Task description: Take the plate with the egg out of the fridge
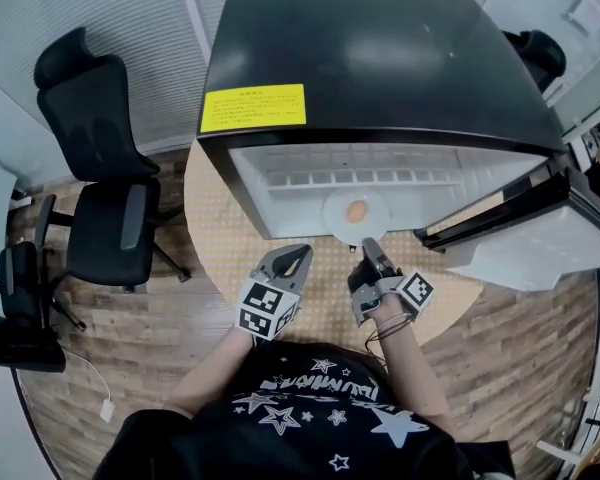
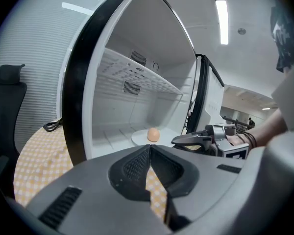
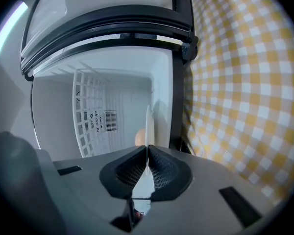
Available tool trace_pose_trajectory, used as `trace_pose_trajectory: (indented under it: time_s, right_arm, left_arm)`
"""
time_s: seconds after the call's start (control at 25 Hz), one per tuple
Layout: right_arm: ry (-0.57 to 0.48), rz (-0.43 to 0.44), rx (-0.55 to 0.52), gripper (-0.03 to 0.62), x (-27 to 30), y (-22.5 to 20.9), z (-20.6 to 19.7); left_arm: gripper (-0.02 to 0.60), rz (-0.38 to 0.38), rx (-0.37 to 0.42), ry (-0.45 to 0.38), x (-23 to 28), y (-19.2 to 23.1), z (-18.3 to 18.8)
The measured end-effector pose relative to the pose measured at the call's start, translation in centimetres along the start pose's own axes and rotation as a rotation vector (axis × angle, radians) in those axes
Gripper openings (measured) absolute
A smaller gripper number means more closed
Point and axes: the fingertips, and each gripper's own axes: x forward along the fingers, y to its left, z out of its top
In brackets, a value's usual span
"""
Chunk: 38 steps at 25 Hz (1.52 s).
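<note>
— As I look down from the head camera, the fridge stands on the round surface with its checked yellow cloth, and its door hangs open to my right.
— Where's the plate?
— The white plate is on the fridge floor, right at the front edge of the opening. The egg lies on it, near the middle.
— And your right claw?
— My right claw is closed on the near rim of the plate. In its own view the plate shows edge-on, a thin white line pinched between the two pads, with the egg just to the left of it.
— The left one?
— My left claw is beside the right one, just in front of the opening and over the cloth. Its jaws are pressed together at the tips with nothing between them; I see only checked cloth through the gap lower down.
— Anything else around?
— A yellow label on top of the fridge at the front left, and a black office chair on the wooden floor to my left.
</note>
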Motion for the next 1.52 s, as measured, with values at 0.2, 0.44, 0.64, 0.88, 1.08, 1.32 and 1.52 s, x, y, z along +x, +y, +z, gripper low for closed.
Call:
trace_pose_trajectory:
  time_s: [0.2,0.44,0.64,0.88,1.08,1.32,1.52]
  right_arm:
    - [0.034,0.015,-0.029,0.034,-0.5,0.1,-0.2]
    - [0.056,-0.027,-0.028,0.032,-0.9,-0.8,-0.3]
    - [0.057,-0.062,0.016,0.034,-0.7,-2.1,-0.4]
    - [0.037,-0.05,0.022,0.037,-0.3,-2.4,-0.1]
    - [0.028,-0.062,0.0,0.04,0.4,-2.9,0.3]
    - [0.047,-0.058,-0.022,0.037,1.4,-2.5,0.2]
    - [0.038,-0.037,-0.007,0.037,1.2,-2.4,0.2]
  left_arm:
    - [0.008,0.042,0.0,-0.007,-1.1,0.2,0.0]
    - [0.008,0.089,-0.013,-0.01,-2.2,0.1,-0.3]
    - [0.008,0.099,0.002,-0.004,-2.6,-0.5,-0.5]
    - [0.008,0.102,0.013,-0.003,-2.9,-0.4,-0.5]
    - [0.008,0.1,0.011,-0.007,-2.6,0.1,-0.4]
    - [0.008,0.093,0.007,-0.005,-2.2,0.6,-0.2]
    - [0.008,0.094,0.006,-0.009,-1.9,0.8,0.0]
